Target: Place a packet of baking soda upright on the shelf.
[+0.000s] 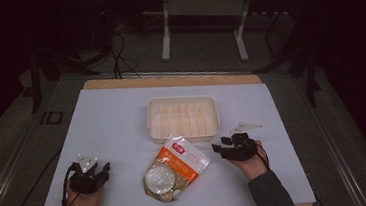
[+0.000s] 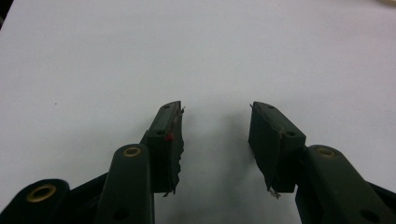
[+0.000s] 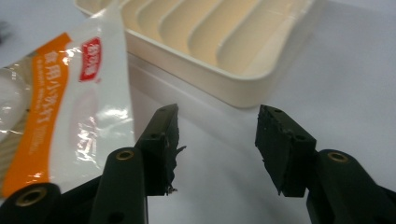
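Note:
An orange and white plastic bag (image 1: 176, 167) (image 3: 60, 102) with pale contents lies on the white table cover, just in front of a cream ribbed tray (image 1: 182, 117) (image 3: 224, 42). My right gripper (image 1: 221, 148) (image 3: 217, 123) is open beside the bag's right edge, its jaws spread with nothing between them and the tray's corner ahead. My left gripper (image 1: 104, 170) (image 2: 215, 121) rests at the front left, open over bare white surface, well apart from the bag.
The white cover (image 1: 117, 124) lies on a wooden table (image 1: 169, 80). A metal stand (image 1: 204, 21) and cables stand on the floor beyond the table's far edge.

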### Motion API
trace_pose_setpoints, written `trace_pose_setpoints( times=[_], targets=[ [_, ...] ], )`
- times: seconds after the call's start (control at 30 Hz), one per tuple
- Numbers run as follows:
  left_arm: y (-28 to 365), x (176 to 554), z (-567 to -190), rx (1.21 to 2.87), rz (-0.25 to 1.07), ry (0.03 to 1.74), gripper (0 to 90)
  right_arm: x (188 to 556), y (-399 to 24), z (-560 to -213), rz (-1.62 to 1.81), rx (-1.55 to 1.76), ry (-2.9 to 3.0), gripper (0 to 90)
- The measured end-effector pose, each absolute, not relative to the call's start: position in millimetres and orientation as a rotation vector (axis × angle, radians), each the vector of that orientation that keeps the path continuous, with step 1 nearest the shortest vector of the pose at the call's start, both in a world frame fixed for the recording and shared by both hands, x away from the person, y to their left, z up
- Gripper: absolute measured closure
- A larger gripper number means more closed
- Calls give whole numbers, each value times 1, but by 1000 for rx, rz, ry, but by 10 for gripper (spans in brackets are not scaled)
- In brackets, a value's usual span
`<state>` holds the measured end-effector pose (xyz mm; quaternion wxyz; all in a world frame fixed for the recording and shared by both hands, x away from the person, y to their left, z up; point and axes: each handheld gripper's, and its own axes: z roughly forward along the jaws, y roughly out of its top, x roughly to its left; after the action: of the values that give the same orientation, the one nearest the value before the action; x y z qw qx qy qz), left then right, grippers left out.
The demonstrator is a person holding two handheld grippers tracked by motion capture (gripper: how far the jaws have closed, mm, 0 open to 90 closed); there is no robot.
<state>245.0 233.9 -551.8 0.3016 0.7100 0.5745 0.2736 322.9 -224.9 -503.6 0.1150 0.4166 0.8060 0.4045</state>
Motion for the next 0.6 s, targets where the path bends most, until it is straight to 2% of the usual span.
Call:
trace_pose_setpoints(
  times=[0.6],
  targets=[
    [233,245,-552,1895,729,1518,538,330,-195,-497,1218,1150,2475,466]
  ],
)
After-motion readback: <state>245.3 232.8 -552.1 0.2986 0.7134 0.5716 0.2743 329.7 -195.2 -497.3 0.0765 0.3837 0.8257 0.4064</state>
